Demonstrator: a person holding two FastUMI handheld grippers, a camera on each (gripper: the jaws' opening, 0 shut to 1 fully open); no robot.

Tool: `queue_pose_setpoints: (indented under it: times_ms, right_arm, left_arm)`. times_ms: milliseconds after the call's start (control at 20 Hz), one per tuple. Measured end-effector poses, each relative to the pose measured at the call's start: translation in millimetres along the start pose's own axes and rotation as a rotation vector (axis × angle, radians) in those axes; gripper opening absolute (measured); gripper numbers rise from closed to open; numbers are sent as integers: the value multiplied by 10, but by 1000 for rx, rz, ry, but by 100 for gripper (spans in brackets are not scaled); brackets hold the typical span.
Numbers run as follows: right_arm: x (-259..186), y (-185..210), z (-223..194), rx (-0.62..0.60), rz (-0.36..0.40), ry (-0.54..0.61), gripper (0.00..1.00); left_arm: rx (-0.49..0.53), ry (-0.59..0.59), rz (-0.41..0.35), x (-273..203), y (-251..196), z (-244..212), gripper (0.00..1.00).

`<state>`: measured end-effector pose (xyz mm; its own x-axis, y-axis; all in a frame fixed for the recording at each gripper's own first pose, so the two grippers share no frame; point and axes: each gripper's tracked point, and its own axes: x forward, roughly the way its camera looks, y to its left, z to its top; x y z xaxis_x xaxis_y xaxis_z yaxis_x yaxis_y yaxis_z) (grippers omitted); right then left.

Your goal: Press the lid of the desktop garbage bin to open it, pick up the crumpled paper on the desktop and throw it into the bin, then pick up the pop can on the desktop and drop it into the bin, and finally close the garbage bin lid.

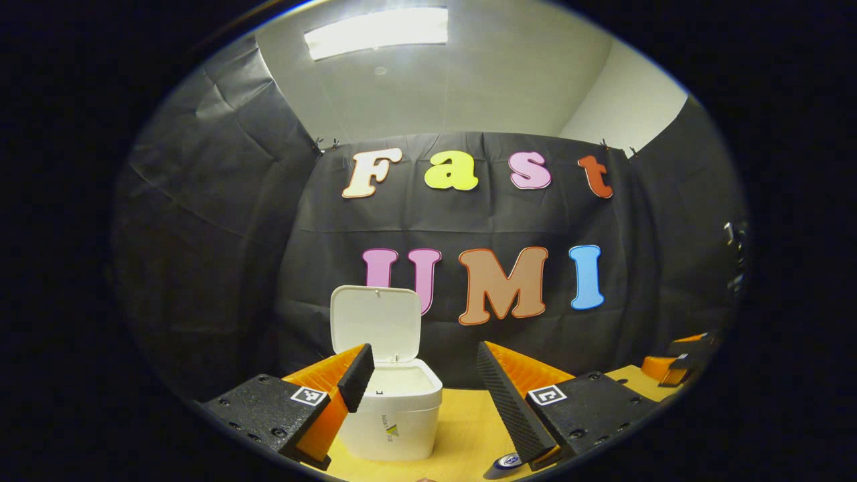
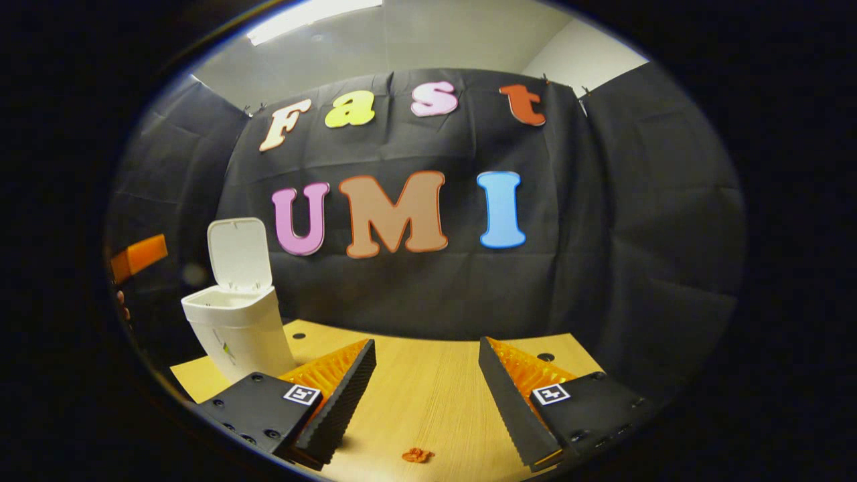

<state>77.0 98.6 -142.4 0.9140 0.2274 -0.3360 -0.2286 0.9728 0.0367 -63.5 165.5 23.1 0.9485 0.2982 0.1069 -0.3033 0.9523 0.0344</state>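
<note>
Garbage bin (image 1: 392, 415) is being kept lid-up on the desktop (image 2: 428, 395), ready for waste; left gripper (image 1: 422, 375) and right gripper (image 2: 427, 375) are being held spread, grasping nothing.

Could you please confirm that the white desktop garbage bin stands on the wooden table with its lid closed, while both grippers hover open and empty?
Not quite: the lid is open, standing upright behind the mouth of the white desktop garbage bin, as the left gripper view shows. The rest holds: the bin stands on the wooden table, and the left gripper and right gripper have their jaws apart, holding nothing.
</note>
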Motion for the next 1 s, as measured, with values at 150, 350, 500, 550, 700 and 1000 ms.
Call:
queue_pose_setpoints:
  times_ms: [150,350,500,550,700,1000]
  right_arm:
    - [201,13,-450,-33,14,108,99]
    - [438,23,-1007,-83,30,246,99]
    - [548,22,-1405,-115,39,338,99]
    - [584,21,-1516,-123,43,364,99]
    - [618,30,-1826,-146,49,444,100]
    - [642,41,-2350,-167,73,582,100]
  left_arm:
    - [17,4,15,-116,38,37,92]
    - [51,6,46,-228,138,96,92]
    - [66,8,70,-291,206,132,92]
    - [71,10,75,-312,224,139,92]
    - [88,18,88,-339,255,154,93]
    - [89,37,111,-397,317,122,92]
